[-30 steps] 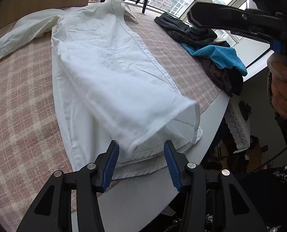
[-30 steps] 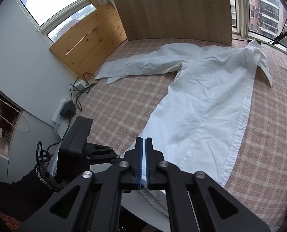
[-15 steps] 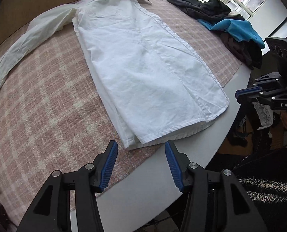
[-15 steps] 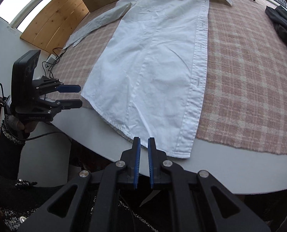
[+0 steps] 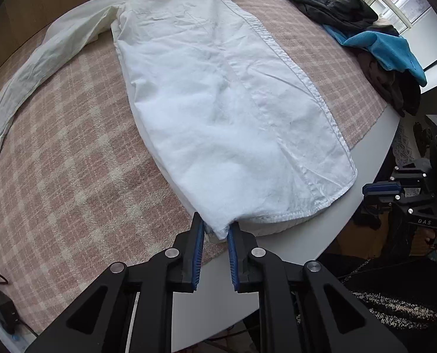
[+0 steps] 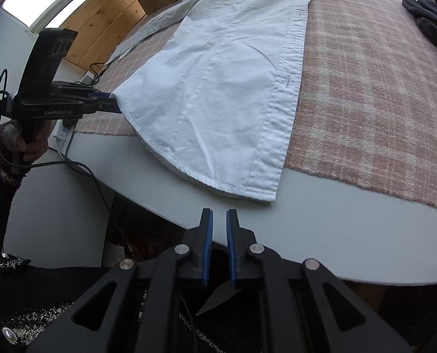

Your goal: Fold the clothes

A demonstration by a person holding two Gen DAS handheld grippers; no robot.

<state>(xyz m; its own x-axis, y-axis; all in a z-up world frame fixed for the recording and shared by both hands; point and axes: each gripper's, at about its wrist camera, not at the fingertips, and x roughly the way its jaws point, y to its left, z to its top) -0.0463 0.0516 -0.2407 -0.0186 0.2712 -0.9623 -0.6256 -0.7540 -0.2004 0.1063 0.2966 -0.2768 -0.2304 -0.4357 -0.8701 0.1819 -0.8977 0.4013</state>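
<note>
A white long-sleeved shirt (image 5: 218, 103) (image 6: 218, 82) lies flat on a pink plaid cloth (image 5: 71, 176), collar at the far end, one sleeve stretched out to the left. My left gripper (image 5: 215, 223) (image 6: 112, 103) is at the near left corner of the hem; its jaws are closing, and the fabric corner sits pinched between the blue pads. My right gripper (image 6: 218, 214) (image 5: 365, 191) hovers over the table's white rim (image 6: 336, 235), just short of the hem's right corner. Its jaws are opening a narrow gap with nothing between them.
A pile of dark clothes (image 5: 336, 8) with a blue garment (image 5: 386, 50) lies on the table's far right. The shirt's hem reaches past the cloth onto the bare rim (image 5: 277, 250). A black power adapter (image 5: 0, 306) and a cable (image 6: 80, 164) lie off to the left.
My left gripper moved up to the hem's left corner and its jaws narrowed onto the fabric. My right gripper dropped toward the table's rim near the other hem corner, its jaws parting slightly.
</note>
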